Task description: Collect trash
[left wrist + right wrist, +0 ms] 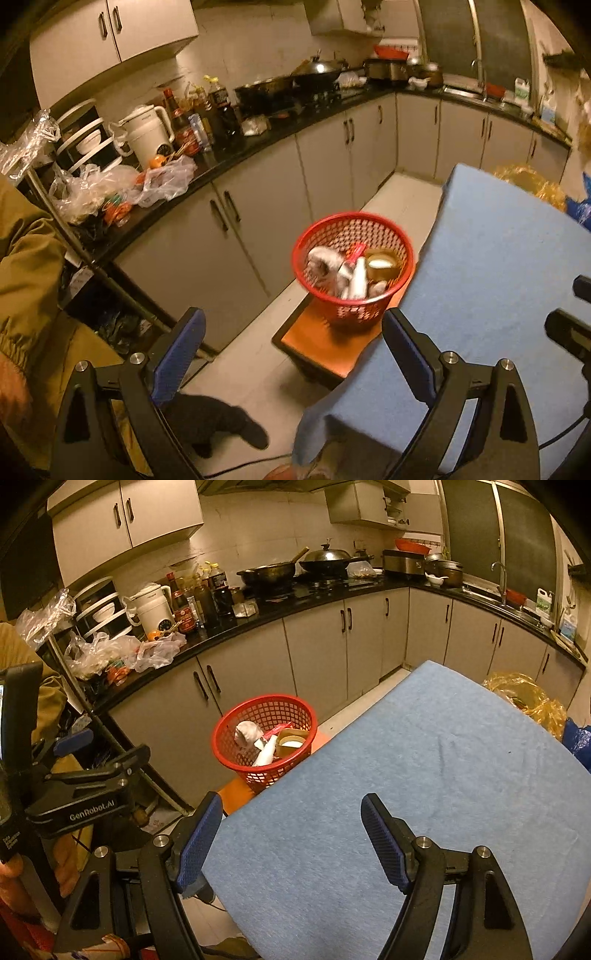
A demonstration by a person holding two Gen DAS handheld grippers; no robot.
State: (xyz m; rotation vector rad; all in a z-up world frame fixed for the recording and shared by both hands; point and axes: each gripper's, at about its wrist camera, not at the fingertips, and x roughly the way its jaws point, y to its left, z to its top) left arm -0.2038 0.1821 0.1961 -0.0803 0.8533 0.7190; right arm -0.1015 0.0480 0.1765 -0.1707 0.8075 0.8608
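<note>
A red mesh basket stands on an orange stool beside the blue-covered table. It holds crumpled white paper, a white tube and a brown paper cup. The basket also shows in the right wrist view. My left gripper is open and empty, held back from the basket over the floor and table corner. My right gripper is open and empty above the table's near edge. The left gripper's body shows at the left of the right wrist view.
A black countertop with bottles, a white kettle, plastic bags and woks runs along grey cabinets. A yellow plastic bag lies past the table's far corner. A person's olive sleeve and dark shoe are at left.
</note>
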